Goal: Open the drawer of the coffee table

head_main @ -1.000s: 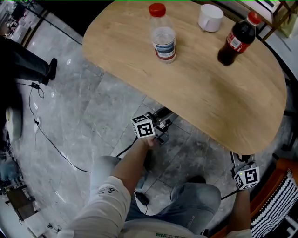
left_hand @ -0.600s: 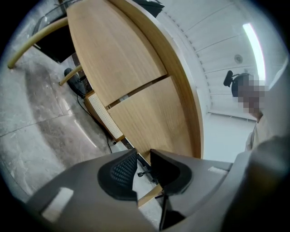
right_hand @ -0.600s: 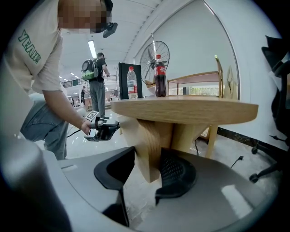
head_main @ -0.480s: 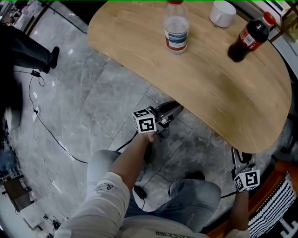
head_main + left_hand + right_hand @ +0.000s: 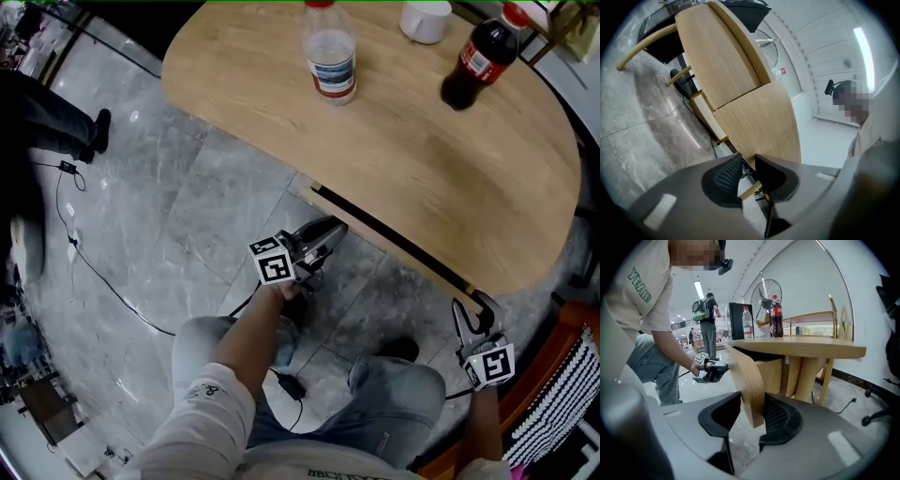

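The oval wooden coffee table (image 5: 422, 141) fills the top of the head view. Below its near edge the curved drawer front (image 5: 394, 239) stands out a little, with a dark gap behind it. My left gripper (image 5: 328, 230) is shut on the front's left end; in the left gripper view a thin wooden edge (image 5: 751, 191) sits between the pads of the left gripper (image 5: 749, 171). My right gripper (image 5: 473, 305) holds the right end. In the right gripper view the right gripper (image 5: 752, 413) has its jaws closing on the drawer front (image 5: 747, 376), pads against the wood.
On the tabletop stand a water bottle (image 5: 330, 56), a cola bottle (image 5: 473, 61) and a white cup (image 5: 427, 19). An orange chair with a striped cushion (image 5: 562, 403) is by my right hand. A black cable (image 5: 112, 291) crosses the marble floor; my knees (image 5: 394, 394) are close below.
Both grippers have moved back toward me from under the table edge. The drawer front has come out with them, and a dark gap now shows along it.
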